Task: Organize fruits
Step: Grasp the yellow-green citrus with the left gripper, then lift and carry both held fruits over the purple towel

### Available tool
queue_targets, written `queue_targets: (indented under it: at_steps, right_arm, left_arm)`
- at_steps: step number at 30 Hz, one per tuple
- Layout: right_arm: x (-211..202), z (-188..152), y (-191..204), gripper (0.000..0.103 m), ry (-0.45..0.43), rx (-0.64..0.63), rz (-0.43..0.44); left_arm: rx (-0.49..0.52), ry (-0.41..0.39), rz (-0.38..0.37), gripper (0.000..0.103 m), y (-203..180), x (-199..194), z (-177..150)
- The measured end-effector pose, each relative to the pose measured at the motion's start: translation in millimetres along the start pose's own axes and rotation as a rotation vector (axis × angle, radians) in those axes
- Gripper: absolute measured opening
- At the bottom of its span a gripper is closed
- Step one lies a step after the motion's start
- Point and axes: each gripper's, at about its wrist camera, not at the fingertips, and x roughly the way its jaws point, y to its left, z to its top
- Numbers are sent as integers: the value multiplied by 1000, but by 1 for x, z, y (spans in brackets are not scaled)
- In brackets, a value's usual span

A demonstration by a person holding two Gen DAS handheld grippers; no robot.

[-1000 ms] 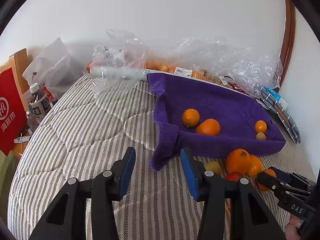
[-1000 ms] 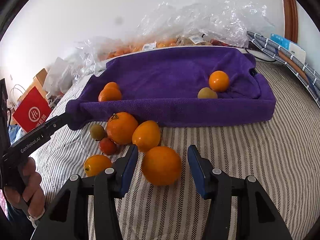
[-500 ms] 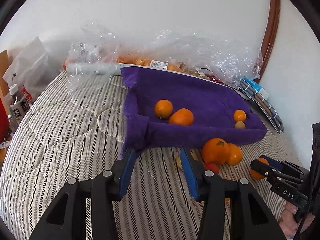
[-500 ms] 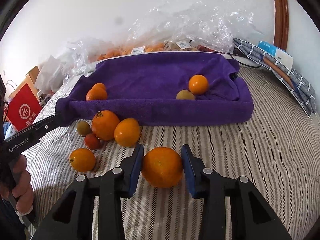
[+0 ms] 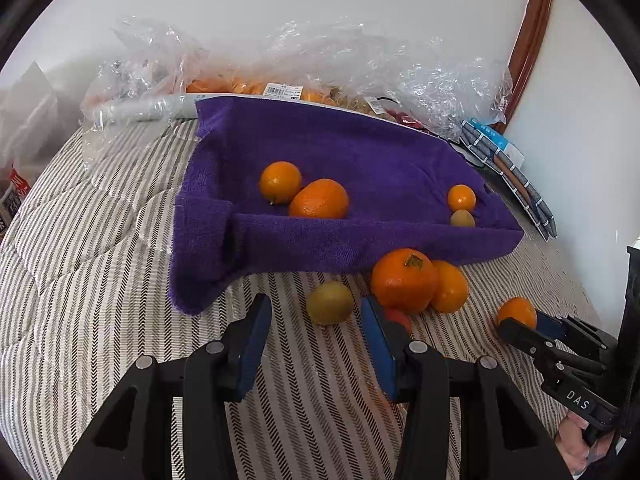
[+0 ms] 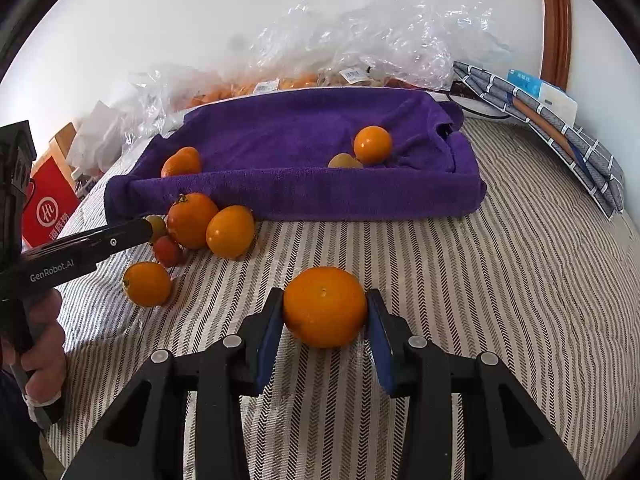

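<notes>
My right gripper point(image 6: 325, 312) is shut on a large orange point(image 6: 325, 306), its blue pads pressed to both sides just above the striped bedding. My left gripper point(image 5: 315, 314) is open. A greenish-yellow fruit point(image 5: 330, 303) lies between its fingertips, nearer the right finger and not pressed. Beside it lie a big stemmed orange point(image 5: 404, 280), another orange point(image 5: 452, 286) and a small red fruit point(image 5: 400, 318). Behind them, the purple towel-lined tray point(image 5: 360, 148) holds two oranges at its left and a small orange point(image 5: 461, 198) with a greenish fruit at its right.
One more loose orange point(image 6: 146, 284) lies near the left gripper's arm point(image 6: 80, 248), which a hand holds. Crumpled clear plastic bags of fruit point(image 6: 360, 48) line the wall behind the tray. A folded grey cloth and a box point(image 6: 560, 120) lie at the right. A red bag point(image 6: 48, 208) stands at the left.
My right gripper closed on the large orange, which had lain loose between its open fingers. My left gripper swung toward the loose fruit, so the greenish fruit now sits between its fingers.
</notes>
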Motion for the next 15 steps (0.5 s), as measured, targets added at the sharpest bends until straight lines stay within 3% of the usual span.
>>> queue_targets:
  at_steps: [6,15]
  right_arm:
    - [3,1,0,40,11,1,24]
    - [3,-1,8,40,10,-43,-30]
  left_arm:
    - [11,32,38,25,-10,12,3]
    - [-1,30,21,26,-7,12,5]
